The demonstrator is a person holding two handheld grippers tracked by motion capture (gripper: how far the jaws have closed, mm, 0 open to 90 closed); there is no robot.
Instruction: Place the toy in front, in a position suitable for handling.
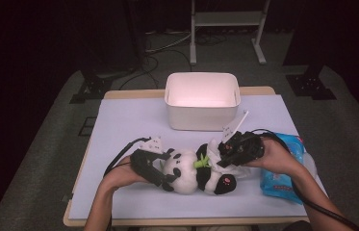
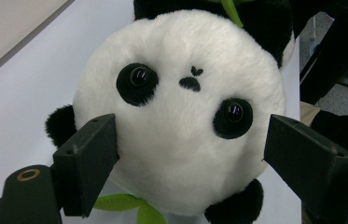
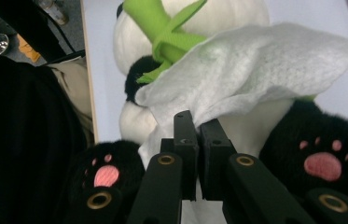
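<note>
A black-and-white panda plush (image 1: pixel 186 175) lies on its back on the white table cover, head to the left. My left gripper (image 1: pixel 165 169) has its jaws around the head. In the left gripper view the panda's face (image 2: pixel 185 93) sits between the two pads, which press into the fur on both cheeks. My right gripper (image 1: pixel 225 156) is over the belly, shut on a white wipe (image 3: pixel 255 65). That wipe is draped across the panda's belly (image 3: pixel 139 32), beside its green bamboo sprig (image 3: pixel 162 28). The pink-padded paws (image 3: pixel 323 165) flank the right gripper (image 3: pixel 198 122).
A white plastic bin (image 1: pixel 201 118) stands behind the panda at mid-table. A blue pack of wipes (image 1: pixel 283 168) lies at the right, under the person's right hand. The table cover (image 1: pixel 134 120) is bare at the left and along the front edge.
</note>
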